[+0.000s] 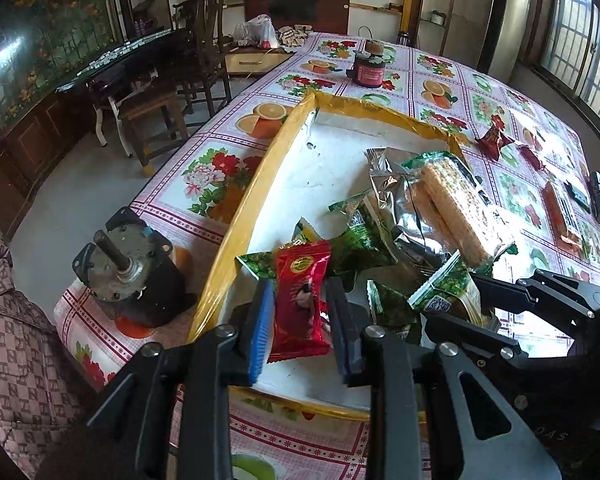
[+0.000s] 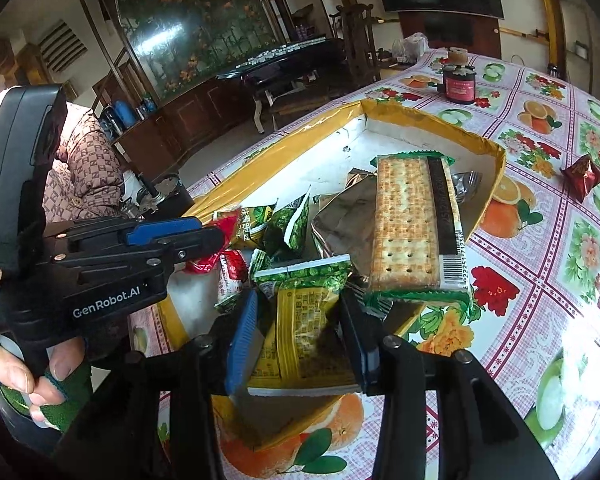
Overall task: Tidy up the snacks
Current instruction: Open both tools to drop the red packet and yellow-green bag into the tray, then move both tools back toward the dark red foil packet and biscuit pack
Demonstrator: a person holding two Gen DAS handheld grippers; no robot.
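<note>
**Q:** Left wrist view: what lies between the jaws, and how would it handle?

**A:** The left gripper (image 1: 300, 320) straddles a red snack packet (image 1: 300, 304) at the near end of the yellow-rimmed tray (image 1: 256, 184). The jaws stand slightly apart; the left pad sits against the wrapper's edge, the right pad shows a sliver of gap, so no firm grip is evident. The packet is judged light, soft and slick-filmed; its padded middle is the best hold, not the crimped ends. At 2 o'clock lies a cracker pack (image 1: 456, 212), probably brittle.

**Q:** Right wrist view?

**A:** The right gripper (image 2: 300, 340) brackets a yellow-green packet (image 2: 304, 340) at the tray's near corner, jaws part open, pads beside it without visibly pinching. It is judged light and crinkly, liable to slip. The cracker pack stands at 1 o'clock; the left gripper enters at 9 o'clock.
</note>
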